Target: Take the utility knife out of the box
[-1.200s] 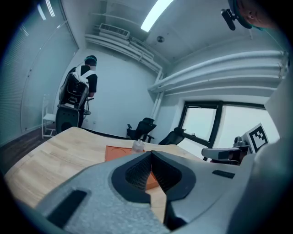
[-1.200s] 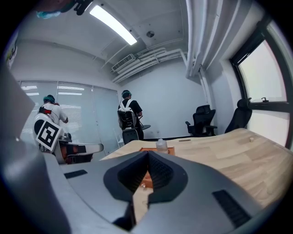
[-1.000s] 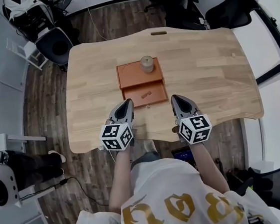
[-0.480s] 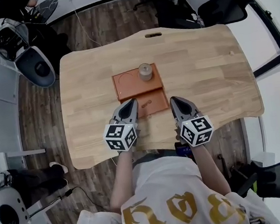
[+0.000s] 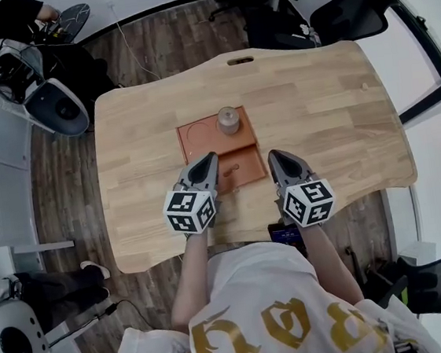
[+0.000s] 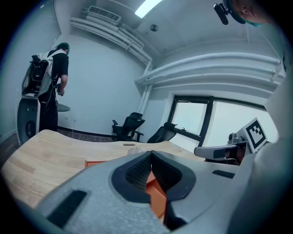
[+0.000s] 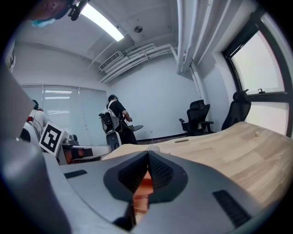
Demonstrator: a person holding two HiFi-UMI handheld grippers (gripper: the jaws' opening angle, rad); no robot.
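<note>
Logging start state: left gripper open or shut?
Shut. In its own view the grey left gripper has its black-padded fingers meeting at the tips, nothing between; the orange box shows behind them.

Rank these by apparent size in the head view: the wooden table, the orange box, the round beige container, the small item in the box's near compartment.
1. Light wooden table
2. Flat orange box
3. Round beige container
4. Small dark item in the near compartment, too small to identify
No ties.

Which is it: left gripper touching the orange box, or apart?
Cannot tell. Head view: left gripper overlaps the orange box edge, height unreadable. Left gripper view: jaws shut, box beyond them.
</note>
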